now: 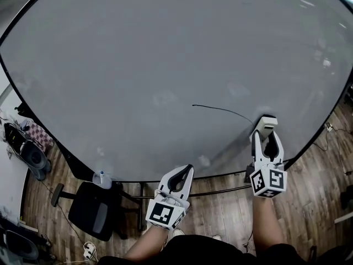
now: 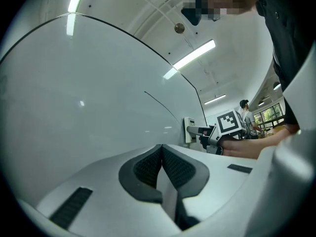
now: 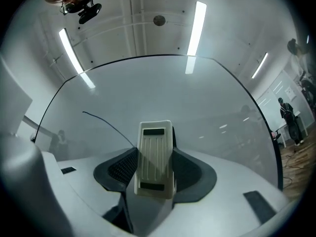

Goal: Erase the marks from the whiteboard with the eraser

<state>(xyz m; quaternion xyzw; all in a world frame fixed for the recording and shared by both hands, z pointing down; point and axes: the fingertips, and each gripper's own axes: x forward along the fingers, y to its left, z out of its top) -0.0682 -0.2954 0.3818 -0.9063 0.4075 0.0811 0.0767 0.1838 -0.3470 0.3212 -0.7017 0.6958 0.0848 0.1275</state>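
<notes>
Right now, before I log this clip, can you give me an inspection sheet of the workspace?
Surface: whiteboard, mostly clean, bears one thin black line.
Job's things: eraser at the board, by the line's right end.
Clutter: office chair and bags on the floor below the board.
Grippers: right gripper shut on the eraser; left gripper shut, empty, off the board.
Cables: white cable on the floor near the chair.
Surroundings: wooden floor; ceiling strip lights.
</notes>
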